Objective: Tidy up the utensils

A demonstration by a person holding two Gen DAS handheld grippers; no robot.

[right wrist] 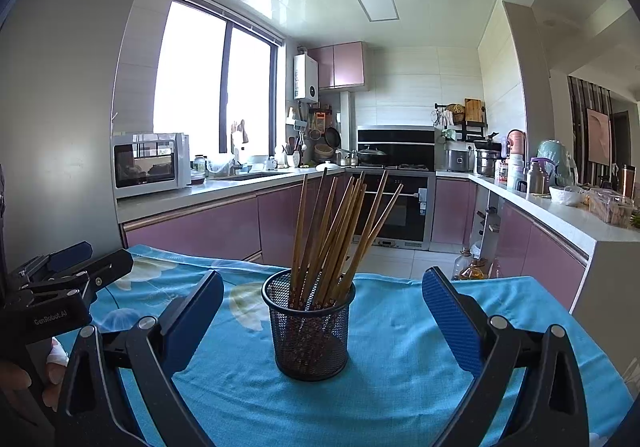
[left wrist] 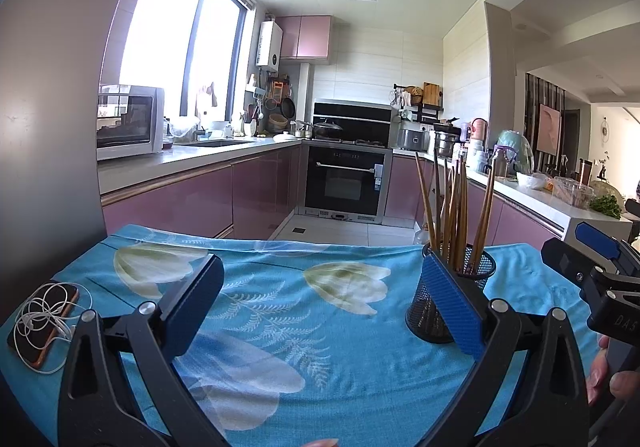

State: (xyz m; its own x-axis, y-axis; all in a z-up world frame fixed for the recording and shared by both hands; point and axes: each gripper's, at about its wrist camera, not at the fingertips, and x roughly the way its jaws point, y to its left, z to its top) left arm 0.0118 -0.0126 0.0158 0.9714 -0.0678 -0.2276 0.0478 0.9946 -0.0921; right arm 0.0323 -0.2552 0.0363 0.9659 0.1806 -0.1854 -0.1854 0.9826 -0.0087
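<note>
Black mesh holder [right wrist: 310, 331] upright on blue floral cloth [right wrist: 400, 367], centred ahead of right gripper [right wrist: 320, 311]; bundle of wooden chopsticks [right wrist: 336, 239] standing in it, fanned and leaning right. Seen from left wrist view, same holder off to the right, partly behind own right finger [left wrist: 452, 311].

Right gripper: fingers spread wide, nothing between them, holder ahead of the pads and not touched. Left gripper [left wrist: 320, 307]: fingers likewise wide apart, empty, over bare cloth.

Risks, as judged:
- Holder light and top-heavy with long sticks; sideways nudge from either finger likely to tip it and scatter chopsticks.
- Cloth loose and wrinkled; dragging a finger across it could pull holder along or toward table edge.
- Closing on fanned tips could catch several sticks at once, or lever the holder over.
- Grippers near each other on holder's side; collision possible if both reach in.
- Phone [left wrist: 44, 323] with white earphone cable [left wrist: 44, 317] at left edge of table; snagging possible on a wide left sweep.

Hard to make out:
- Chopstick count unclear; lower ends lost behind mesh.
- No loose utensils visible on cloth; near edge of table cut off.
- Hands only as slivers at frame edges.
</note>
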